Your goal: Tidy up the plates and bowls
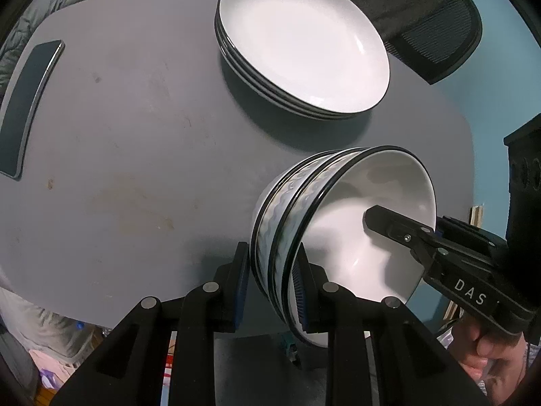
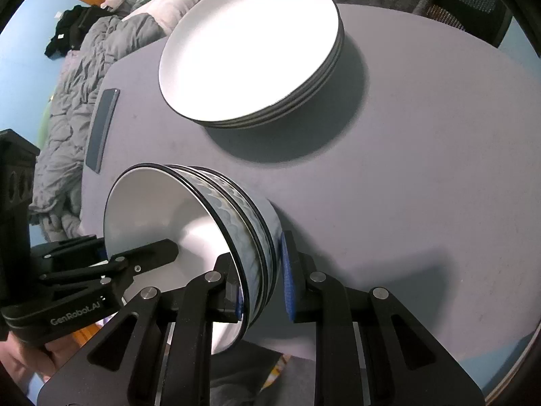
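- A stack of nested bowls, white inside with a blue wave band and dark rims outside, sits near the front edge of the grey counter; three rims can be counted.
- The left gripper is closed narrowly on the near wall of the bowl stack: one blue-padded finger presses the outside, the other stands inside the top bowl.
- The right gripper grips the opposite wall of the same stack in the same way, one finger inside the bowl, the blue pad on the patterned outside.
- In the left wrist view the right gripper's inner finger reaches into the white hollow of the top bowl from the right; a hand shows beneath it.
- A stack of white plates with dark rims lies farther back on the counter, well apart from the bowls.
- A dark phone lies flat near the counter's left edge.
- Beyond the counter stand a black mesh chair and a grey quilted bed cover.
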Tool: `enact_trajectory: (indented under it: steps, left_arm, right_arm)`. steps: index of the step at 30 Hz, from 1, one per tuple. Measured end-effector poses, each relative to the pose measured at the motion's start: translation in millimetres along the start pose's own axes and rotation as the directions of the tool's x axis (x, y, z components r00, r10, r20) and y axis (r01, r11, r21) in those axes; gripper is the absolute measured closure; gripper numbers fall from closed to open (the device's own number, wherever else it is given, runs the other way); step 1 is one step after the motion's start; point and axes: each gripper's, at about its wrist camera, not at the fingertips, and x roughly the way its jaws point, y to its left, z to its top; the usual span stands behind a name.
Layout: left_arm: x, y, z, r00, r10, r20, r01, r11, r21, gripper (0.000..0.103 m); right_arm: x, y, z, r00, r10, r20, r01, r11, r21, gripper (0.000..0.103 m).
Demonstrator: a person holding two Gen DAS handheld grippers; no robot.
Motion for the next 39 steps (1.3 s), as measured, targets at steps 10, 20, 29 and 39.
enact_trajectory:
  steps: [10, 20, 29, 39]
  left_arm:
    - [-32, 0, 12, 0.999, -0.019, 0.039, 0.019, 1.000, -0.001, 0.079]
    - [-67, -14, 45, 0.993, -0.022, 0.112, 0.018, 0.999, 0.035, 0.079]
    - [-77, -20, 93, 0.987, -0.004, 0.158, -0.005, 0.999, 0.054, 0.079]
    - [-49, -14, 137, 0.990, 0.024, 0.140, -0.027, 1.000, 0.016, 0.079]
  right_arm:
    - [-19, 16, 13, 1.000, -0.010, 0.019, 0.010, 1.000, -0.026, 0.084]
    - [-48, 21, 44, 0.998, 0.002, 0.069, 0.001, 1.000, -0.031, 0.085]
    - [-50, 17, 93, 0.995, 0.001, 0.101, 0.002, 1.000, -0.025, 0.085]
    - [-22, -3, 132, 0.999, -0.016, 0.051, 0.016, 1.000, -0.002, 0.086]
